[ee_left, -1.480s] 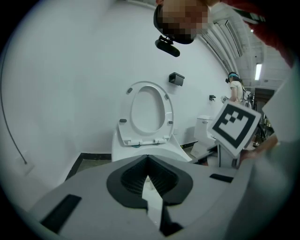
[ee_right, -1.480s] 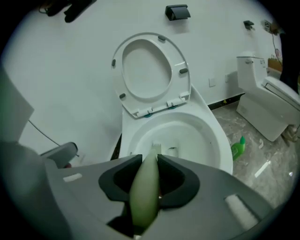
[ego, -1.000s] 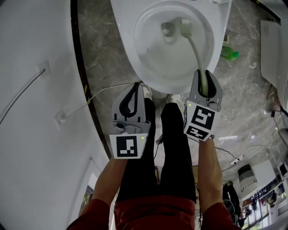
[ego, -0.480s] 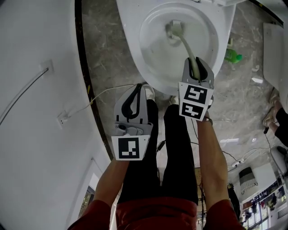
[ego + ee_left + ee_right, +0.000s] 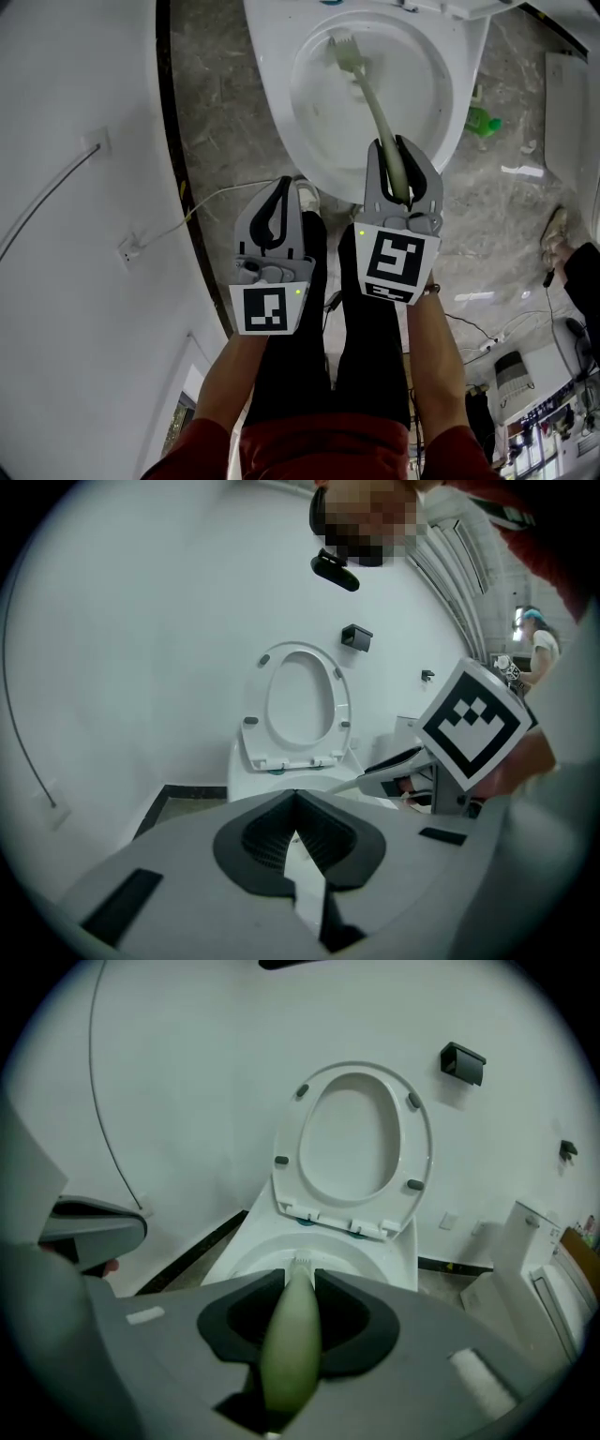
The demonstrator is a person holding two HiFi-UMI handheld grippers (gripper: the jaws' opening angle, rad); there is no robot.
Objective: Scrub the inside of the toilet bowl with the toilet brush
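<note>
**Brush head swept up the bowl's far wall**

The right gripper [image 5: 400, 155] stays clamped on the handle of the toilet brush [image 5: 367, 94]. Its head has slid from the drain to the far-left wall of the toilet bowl [image 5: 272, 94], ahead of the jaws: a scrubbing stroke is under way, with much of the bowl probably still to do. The left gripper [image 5: 279, 192], just to its left, is closed on nothing. No brand is legible, and the green bottle [image 5: 483, 120] off to the right shows no readable label.
</note>
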